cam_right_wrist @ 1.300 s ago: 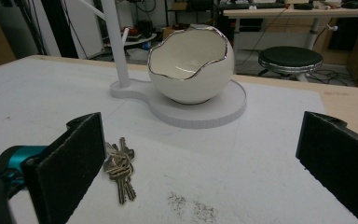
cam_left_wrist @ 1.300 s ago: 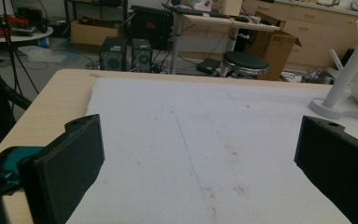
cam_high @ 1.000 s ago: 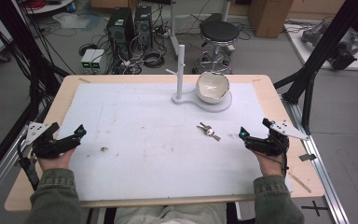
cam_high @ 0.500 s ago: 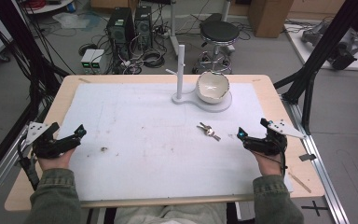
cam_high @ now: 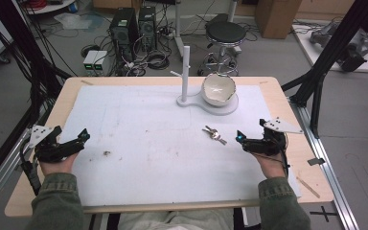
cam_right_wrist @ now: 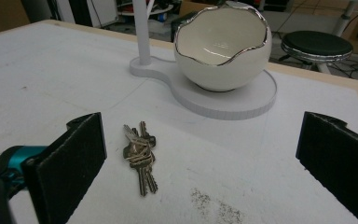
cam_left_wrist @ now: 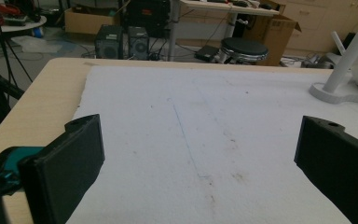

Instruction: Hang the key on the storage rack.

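A bunch of keys lies flat on the white mat, right of centre. Behind it a white eggshell-shaped bowl with a silver rim sits on the round base of a white stand that has an upright post with pegs. My right gripper is open, low over the mat just right of the keys, which lie near its left jaw. My left gripper is open at the mat's left edge with nothing between its jaws.
The mat covers most of a wooden table. A small dirt spot marks the mat near my left gripper. A thin wooden stick lies at the front right corner. A stool and computer cases stand beyond the far edge.
My right gripper has edged left toward the keys. The left gripper and everything on the mat have stayed where they were.
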Demonstrator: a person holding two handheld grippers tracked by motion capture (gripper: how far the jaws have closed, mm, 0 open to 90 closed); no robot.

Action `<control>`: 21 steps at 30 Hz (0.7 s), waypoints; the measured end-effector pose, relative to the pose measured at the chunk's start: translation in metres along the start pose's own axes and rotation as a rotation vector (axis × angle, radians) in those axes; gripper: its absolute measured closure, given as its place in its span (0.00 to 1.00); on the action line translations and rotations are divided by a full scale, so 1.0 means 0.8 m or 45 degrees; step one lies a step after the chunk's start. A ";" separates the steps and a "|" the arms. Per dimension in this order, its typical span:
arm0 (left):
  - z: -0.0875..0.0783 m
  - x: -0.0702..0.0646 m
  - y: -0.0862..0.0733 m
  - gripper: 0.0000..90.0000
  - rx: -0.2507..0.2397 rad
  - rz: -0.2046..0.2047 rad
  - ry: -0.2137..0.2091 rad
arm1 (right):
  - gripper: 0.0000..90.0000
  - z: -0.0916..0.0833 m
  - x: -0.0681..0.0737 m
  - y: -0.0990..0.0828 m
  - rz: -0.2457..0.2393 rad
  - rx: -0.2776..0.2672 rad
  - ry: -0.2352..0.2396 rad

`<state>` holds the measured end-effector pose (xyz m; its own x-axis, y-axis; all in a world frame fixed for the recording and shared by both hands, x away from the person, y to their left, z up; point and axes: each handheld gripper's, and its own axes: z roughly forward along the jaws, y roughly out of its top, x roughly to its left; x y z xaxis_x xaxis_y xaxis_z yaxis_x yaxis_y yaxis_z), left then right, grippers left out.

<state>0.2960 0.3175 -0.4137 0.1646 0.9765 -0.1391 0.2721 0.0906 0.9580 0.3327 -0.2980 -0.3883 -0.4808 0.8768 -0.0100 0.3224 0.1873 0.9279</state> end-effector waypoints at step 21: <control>0.002 0.000 -0.002 0.02 0.029 -0.001 -0.004 | 0.01 0.058 0.017 0.031 -0.079 0.207 0.103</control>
<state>0.2970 0.3172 -0.4153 0.1672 0.9758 -0.1406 0.2936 0.0869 0.9520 0.3719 -0.2613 -0.3825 -0.5659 0.8240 -0.0288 0.4145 0.3145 0.8540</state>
